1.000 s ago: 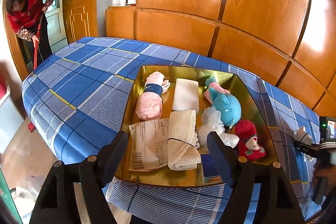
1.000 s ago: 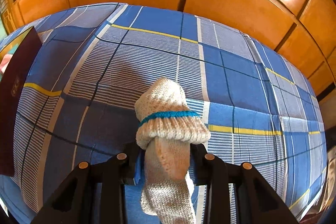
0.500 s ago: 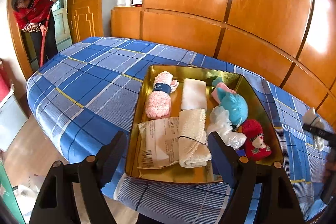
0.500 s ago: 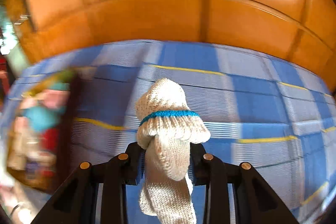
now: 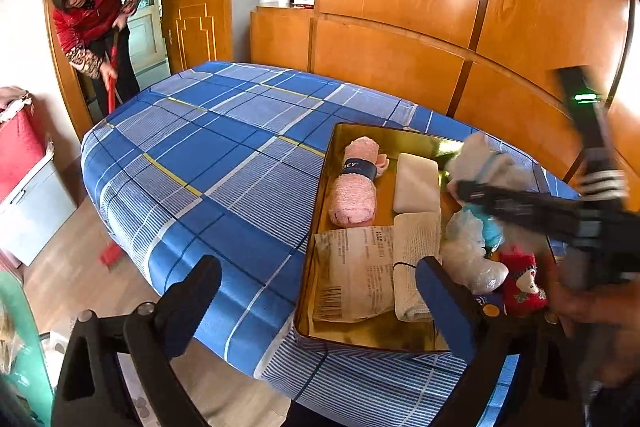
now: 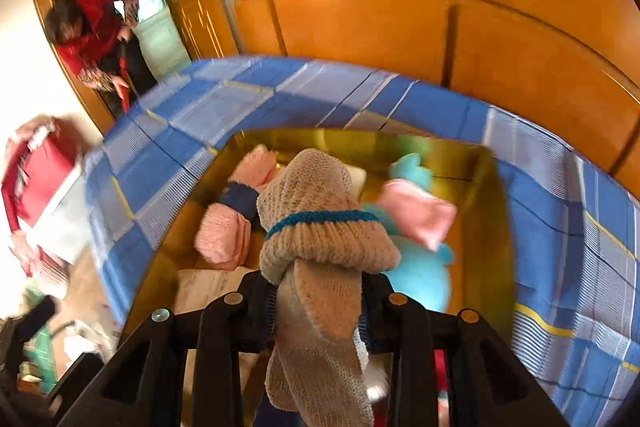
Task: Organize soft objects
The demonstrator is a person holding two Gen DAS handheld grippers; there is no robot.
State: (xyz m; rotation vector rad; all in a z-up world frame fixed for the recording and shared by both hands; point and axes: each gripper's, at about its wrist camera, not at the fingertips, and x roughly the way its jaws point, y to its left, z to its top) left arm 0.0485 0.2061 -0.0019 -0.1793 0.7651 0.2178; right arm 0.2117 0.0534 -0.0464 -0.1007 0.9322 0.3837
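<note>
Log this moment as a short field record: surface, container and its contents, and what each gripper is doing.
surface: bed with blue plaid sheet
container: gold tray near the bed's edge
tray contents: pink rolled sock, white pad, paper packet, cream cloth, blue plush, red plush
right gripper: shut on knit sock, held over the tray
left gripper: jaws just opened wide, nothing between them
background: person in red sweeping at the doorway
</note>
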